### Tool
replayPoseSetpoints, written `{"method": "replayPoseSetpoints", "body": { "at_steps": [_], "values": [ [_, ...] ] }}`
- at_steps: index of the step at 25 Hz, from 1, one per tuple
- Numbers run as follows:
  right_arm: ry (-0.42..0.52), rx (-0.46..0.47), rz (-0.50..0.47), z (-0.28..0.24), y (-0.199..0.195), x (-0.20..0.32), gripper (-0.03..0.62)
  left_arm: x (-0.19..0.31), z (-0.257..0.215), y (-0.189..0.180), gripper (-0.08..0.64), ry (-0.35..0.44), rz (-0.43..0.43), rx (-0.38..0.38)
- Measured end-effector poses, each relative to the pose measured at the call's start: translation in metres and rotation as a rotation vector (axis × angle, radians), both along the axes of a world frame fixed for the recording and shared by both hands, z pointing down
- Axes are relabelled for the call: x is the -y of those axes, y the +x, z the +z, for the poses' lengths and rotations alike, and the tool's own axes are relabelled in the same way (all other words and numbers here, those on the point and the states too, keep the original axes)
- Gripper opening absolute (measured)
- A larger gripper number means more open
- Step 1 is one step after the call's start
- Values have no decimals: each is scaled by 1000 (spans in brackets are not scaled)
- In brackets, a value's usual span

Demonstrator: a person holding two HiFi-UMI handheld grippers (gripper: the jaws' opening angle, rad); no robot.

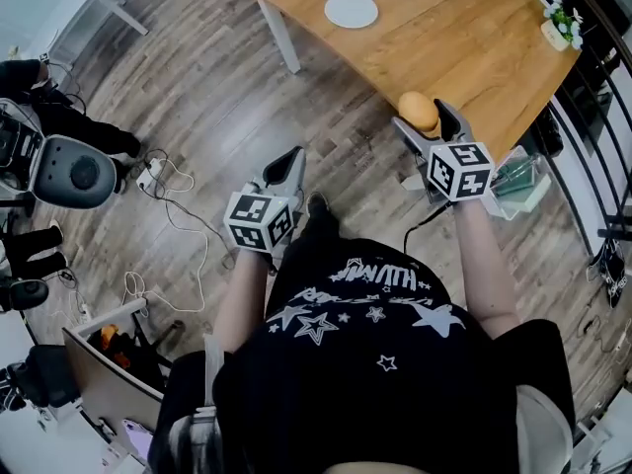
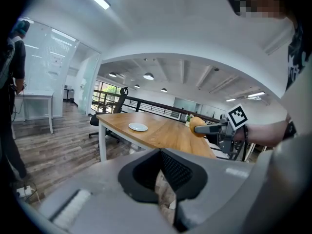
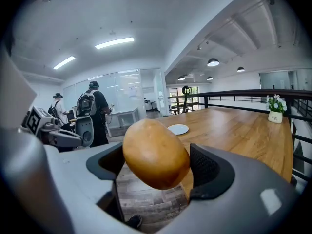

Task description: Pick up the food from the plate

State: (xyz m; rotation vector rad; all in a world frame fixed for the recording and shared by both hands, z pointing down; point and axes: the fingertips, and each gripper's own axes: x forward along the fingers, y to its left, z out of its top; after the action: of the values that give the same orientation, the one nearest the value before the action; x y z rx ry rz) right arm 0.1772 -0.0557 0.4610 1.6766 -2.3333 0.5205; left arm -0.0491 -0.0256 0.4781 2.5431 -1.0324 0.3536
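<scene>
The person's black printed shirt is filling the near edge of the head view, with both forearms reaching forward over the wood-plank floor. The left gripper is hanging low at the left, over the floor and clear of the table; its jaws are resting together, with only a thin slit between the pads and nothing held between them. White cables are lying on the floor just left of it. The right gripper is sitting farther forward and to the right, its jaws clamping on the food, a rounded orange-brown piece that is bulging out from between the two dark pads. The food is being held in the air at the near edge of the wooden table, not touching the tabletop. The white plate is lying flat on the far left part of the table, well apart from the food and from both grippers. A small potted plant is standing at the far right edge of the table, beside a black railing. In the right gripper view, two people are standing far off at the left.
</scene>
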Motion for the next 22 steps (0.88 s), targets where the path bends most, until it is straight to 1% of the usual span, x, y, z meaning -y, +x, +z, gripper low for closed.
{"method": "replayPoseSetpoints", "body": {
  "at_steps": [6, 12, 18, 22],
  "values": [
    [11, 16, -13, -1, 9, -37, 417, -42, -1, 13, 2, -1, -7, 3],
    [4, 26, -12, 4, 14, -71, 417, -73, -3, 20, 2, 7, -8, 5],
    [-8, 29, -12, 11, 18, -92, 417, -98, 6, 22, 2, -12, -6, 12],
    [-9, 29, -16, 13, 17, -98, 417, -107, 7, 22, 2, -8, -4, 18]
  ]
}}
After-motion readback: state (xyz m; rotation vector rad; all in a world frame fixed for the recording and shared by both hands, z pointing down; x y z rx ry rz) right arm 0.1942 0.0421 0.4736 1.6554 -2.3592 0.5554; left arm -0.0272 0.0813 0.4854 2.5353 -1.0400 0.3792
